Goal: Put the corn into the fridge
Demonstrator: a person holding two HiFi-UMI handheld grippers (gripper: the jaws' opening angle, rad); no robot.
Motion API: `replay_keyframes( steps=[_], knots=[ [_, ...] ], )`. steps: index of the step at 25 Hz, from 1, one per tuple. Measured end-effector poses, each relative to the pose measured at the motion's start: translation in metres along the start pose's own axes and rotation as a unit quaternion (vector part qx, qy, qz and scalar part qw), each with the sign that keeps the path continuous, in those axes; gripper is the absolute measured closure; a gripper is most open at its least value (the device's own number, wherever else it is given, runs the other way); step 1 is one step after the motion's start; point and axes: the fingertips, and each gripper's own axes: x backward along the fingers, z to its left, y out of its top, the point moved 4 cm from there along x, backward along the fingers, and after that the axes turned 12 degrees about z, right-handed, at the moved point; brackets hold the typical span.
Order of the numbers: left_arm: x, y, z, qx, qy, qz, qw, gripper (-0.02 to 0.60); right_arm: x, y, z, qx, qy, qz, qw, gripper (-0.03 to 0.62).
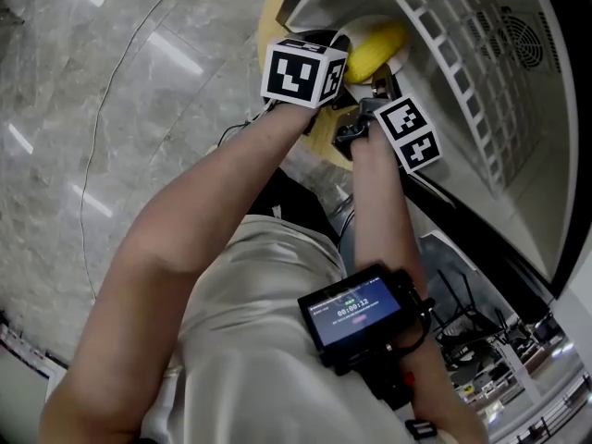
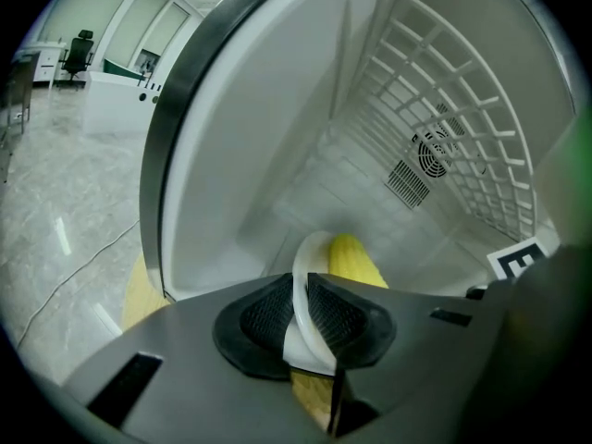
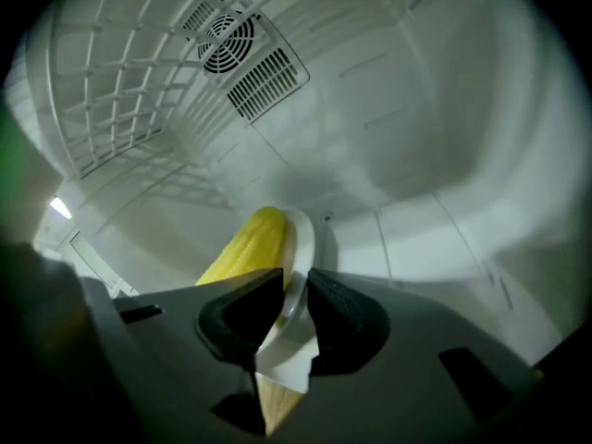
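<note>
A yellow corn cob lies on a white plate held at the mouth of the open fridge. My left gripper and my right gripper hold the plate from opposite sides. In the left gripper view the left gripper is shut on the plate rim, with the corn just beyond. In the right gripper view the right gripper is shut on the plate rim, the corn to its left. Plate and corn hang over the white fridge floor.
The fridge's back wall carries a round fan vent and a white wire rack. Its dark door frame curves along the left. A round yellow surface stands below the grippers. A thin cable runs over the marble floor.
</note>
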Motion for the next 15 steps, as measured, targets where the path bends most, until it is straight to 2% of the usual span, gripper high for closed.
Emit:
replay_keyframes(
  steps=[5,15],
  knots=[
    [-0.006,0.006,-0.001,-0.009,0.018,-0.003,0.9998,0.525,-0.002,0.005,0.001,-0.005,-0.006,-0.003,1.0,0.526],
    [-0.023,0.013,-0.008,-0.05,0.055,0.01,0.9972,0.525,-0.005,0.011,-0.007,-0.04,-0.046,0.011,0.998,0.526]
  ],
)
